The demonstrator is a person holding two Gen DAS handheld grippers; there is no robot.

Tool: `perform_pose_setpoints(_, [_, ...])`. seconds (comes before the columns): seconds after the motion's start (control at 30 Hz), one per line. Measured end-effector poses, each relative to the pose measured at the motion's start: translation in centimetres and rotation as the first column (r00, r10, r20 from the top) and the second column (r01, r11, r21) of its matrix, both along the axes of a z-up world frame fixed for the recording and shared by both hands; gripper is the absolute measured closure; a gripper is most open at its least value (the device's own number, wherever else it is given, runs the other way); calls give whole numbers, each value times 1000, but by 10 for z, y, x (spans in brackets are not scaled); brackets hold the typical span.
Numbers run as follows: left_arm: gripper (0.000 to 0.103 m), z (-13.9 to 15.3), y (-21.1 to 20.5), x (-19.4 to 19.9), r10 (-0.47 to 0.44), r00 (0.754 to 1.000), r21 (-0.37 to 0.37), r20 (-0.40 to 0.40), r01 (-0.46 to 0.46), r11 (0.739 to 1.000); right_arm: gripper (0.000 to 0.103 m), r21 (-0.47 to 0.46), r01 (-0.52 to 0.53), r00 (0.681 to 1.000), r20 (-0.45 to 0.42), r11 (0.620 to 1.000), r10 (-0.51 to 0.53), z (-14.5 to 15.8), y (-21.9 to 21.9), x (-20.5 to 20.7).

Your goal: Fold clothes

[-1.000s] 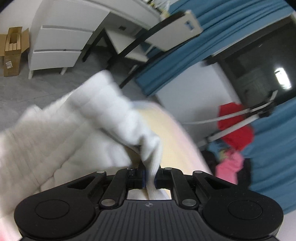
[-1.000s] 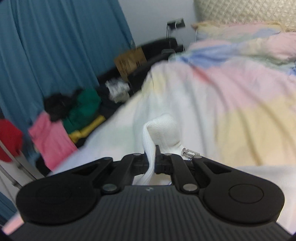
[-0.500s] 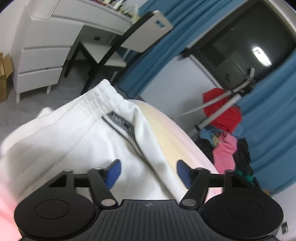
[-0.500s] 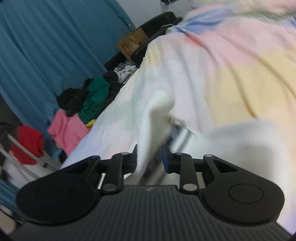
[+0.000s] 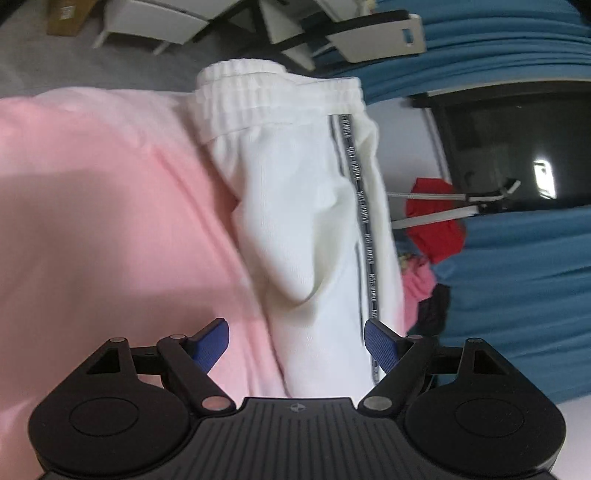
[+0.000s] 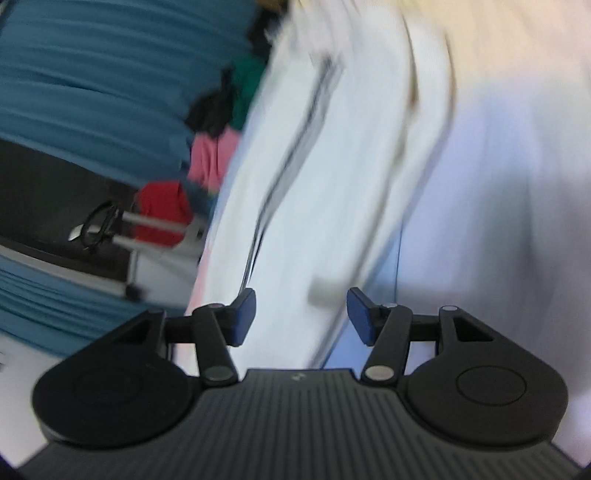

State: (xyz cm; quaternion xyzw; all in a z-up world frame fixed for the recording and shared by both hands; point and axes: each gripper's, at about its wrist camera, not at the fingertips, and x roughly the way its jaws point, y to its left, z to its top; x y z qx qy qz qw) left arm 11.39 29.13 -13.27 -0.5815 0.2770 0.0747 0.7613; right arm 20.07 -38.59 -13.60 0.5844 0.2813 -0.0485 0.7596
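Observation:
White trousers (image 5: 295,206) with a ribbed elastic waistband and a dark lettered side stripe lie along the edge of the bed on a pink part of the bedspread (image 5: 92,221). My left gripper (image 5: 296,345) is open and empty, just above the trouser leg. In the right wrist view the same trousers (image 6: 314,184) show blurred, with the dark stripe running up the frame. My right gripper (image 6: 301,317) is open and empty over the white cloth.
A white chair (image 5: 369,33) and white drawers (image 5: 155,14) stand on the grey floor beyond the bed. Blue curtains (image 5: 517,277) and a rack with red and pink clothes (image 5: 436,218) are at the right. A heap of clothes (image 6: 221,110) lies by the bedside.
Both grippers have let go of the white trousers and opened. The trousers have dropped onto the bed and lie stretched out. Both cameras have swung round, the right one fast.

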Motion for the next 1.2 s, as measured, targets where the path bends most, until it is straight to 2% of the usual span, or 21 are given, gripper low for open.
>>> perform_pose_setpoints(0.1, [24, -13, 7, 11, 2, 999, -14, 38, -1, 1000, 45, 26, -64, 997, -30, 998, 65, -14, 10, 15])
perform_pose_setpoints(0.17, [29, -24, 13, 19, 16, 999, -36, 50, -14, 999, 45, 32, -80, 995, -49, 996, 82, -22, 15, 24])
perform_pose_setpoints(0.3, [44, -32, 22, 35, 88, 995, -33, 47, -86, 996, 46, 25, -11, 1000, -21, 1000, 12, -28, 16, 36])
perform_pose_setpoints(0.4, [45, -39, 26, 48, 125, 991, -42, 57, -122, 992, 49, -25, 34, 999, 1, 999, -34, -27, 11, 48])
perform_pose_setpoints(0.43, [52, -40, 26, 52, 128, 990, -44, 59, -125, 991, 51, -40, 48, 999, 9, 998, -48, -28, 8, 54])
perform_pose_setpoints(0.47, [58, -42, 27, 55, 132, 990, -45, 59, -129, 991, 57, -53, 64, 998, 14, 996, -64, -29, 5, 58])
perform_pose_setpoints(0.5, [70, -44, 28, 56, 137, 989, -48, 55, -134, 990, 66, -61, 87, 996, 11, 994, -86, -31, 1, 61])
perform_pose_setpoints(0.53, [77, -46, 29, 57, 142, 989, -50, 50, -139, 989, 69, -59, 110, 994, 12, 992, -110, -32, -5, 65])
perform_pose_setpoints(0.63, [86, -49, 30, 61, 155, 987, -52, 49, -152, 987, 75, -66, 141, 990, 20, 988, -140, -31, -14, 68])
perform_pose_setpoints(0.8, [91, -29, 24, 54, 168, 980, 16, 109, -170, 985, 87, -85, 170, 985, 38, 982, -167, -24, -23, 68])
perform_pose_setpoints(1.03, [93, -5, 23, 13, 160, 976, 44, 147, -168, 985, 91, -108, 209, 977, 64, 972, -203, -15, -37, 66])
perform_pose_setpoints(1.2, [93, 13, 25, -29, 147, 977, 52, 152, -157, 986, 91, -80, 212, 977, 56, 974, -208, -8, -43, 37])
